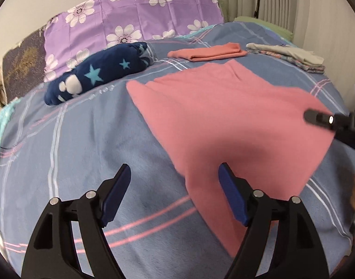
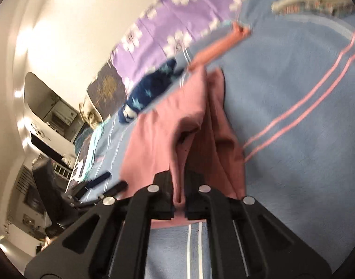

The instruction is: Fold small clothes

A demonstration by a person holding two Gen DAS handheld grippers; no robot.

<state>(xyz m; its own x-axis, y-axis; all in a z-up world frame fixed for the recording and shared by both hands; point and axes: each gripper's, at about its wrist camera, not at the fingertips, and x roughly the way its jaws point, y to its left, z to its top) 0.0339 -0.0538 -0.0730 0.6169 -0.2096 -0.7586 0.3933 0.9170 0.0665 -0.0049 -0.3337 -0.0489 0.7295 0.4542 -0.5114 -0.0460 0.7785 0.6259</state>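
Left tongs (image 1: 175,186) open, nothing between the pads, over the blue checked bed cover (image 1: 84,139). Right tongs (image 2: 179,200) clamped on a bunched fold of the pink garment (image 1: 224,116), which spreads across centre-right of the left view. Folded coral piece (image 1: 207,52) upper centre.

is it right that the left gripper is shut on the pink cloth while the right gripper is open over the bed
No, it is the reverse. The right wrist view shows the right gripper shut on the pink cloth; the left wrist view shows the left gripper open over the bed.
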